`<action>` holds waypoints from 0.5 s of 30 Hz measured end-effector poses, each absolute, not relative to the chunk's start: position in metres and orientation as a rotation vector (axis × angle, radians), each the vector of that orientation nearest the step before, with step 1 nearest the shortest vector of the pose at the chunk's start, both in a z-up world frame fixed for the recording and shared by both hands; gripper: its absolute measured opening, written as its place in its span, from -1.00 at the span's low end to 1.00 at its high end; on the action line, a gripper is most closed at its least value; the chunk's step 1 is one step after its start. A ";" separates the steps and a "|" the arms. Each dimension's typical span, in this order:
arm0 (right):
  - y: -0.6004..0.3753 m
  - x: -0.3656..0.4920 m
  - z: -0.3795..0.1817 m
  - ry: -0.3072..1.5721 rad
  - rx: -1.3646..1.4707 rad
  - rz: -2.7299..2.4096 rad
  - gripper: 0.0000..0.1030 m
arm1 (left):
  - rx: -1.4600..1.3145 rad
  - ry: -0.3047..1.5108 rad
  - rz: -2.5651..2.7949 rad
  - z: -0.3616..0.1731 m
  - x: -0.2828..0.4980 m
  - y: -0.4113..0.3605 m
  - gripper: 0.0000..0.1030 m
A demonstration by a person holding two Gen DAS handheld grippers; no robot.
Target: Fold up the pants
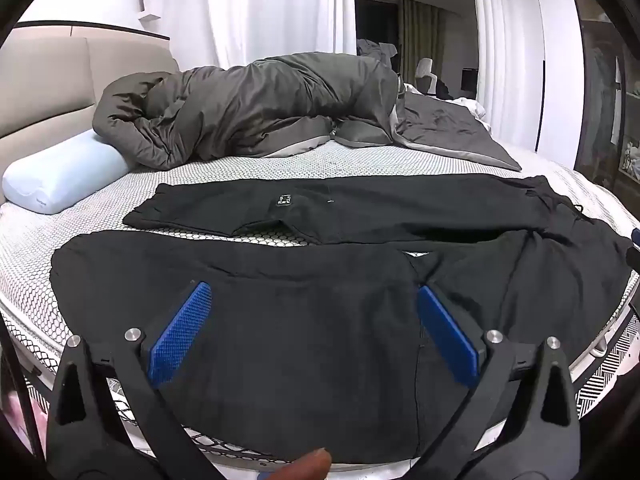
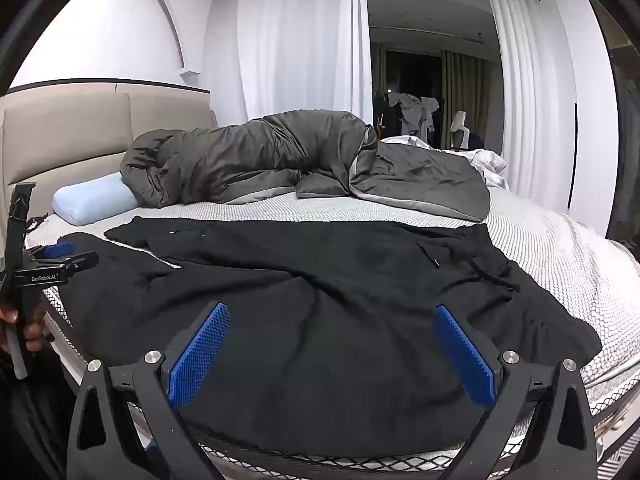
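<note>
Black pants (image 1: 320,320) lie spread across the near side of the bed, legs running left, waistband with drawstring at the right (image 2: 492,268). The far leg (image 1: 320,208) carries a small white logo. My left gripper (image 1: 314,300) is open, blue pads wide apart, hovering over the near leg by the bed's front edge. My right gripper (image 2: 332,320) is open over the hip part of the pants (image 2: 320,320). The left gripper also shows at the far left of the right wrist view (image 2: 60,256), held by a hand.
A rumpled grey duvet (image 1: 248,116) and a light blue pillow (image 1: 64,176) lie at the back of the bed. The honeycomb-patterned mattress cover (image 1: 280,164) shows between them and the pants. A beige headboard (image 1: 44,80) stands at the left, white curtains behind.
</note>
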State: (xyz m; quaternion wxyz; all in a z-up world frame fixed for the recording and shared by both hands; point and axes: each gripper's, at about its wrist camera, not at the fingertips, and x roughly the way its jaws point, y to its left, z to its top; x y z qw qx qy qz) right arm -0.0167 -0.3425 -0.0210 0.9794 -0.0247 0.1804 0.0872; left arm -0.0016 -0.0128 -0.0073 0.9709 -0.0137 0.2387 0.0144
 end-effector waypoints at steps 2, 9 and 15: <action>-0.342 -0.018 -0.021 0.363 -0.050 0.175 1.00 | -0.026 0.483 0.030 -0.007 -0.003 -0.013 0.99; -0.342 -0.017 -0.021 0.371 -0.056 0.175 1.00 | -0.012 0.479 0.030 -0.006 -0.003 -0.013 0.99; -0.342 -0.016 -0.020 0.372 -0.052 0.179 1.00 | -0.014 0.472 0.051 -0.005 -0.003 -0.012 0.99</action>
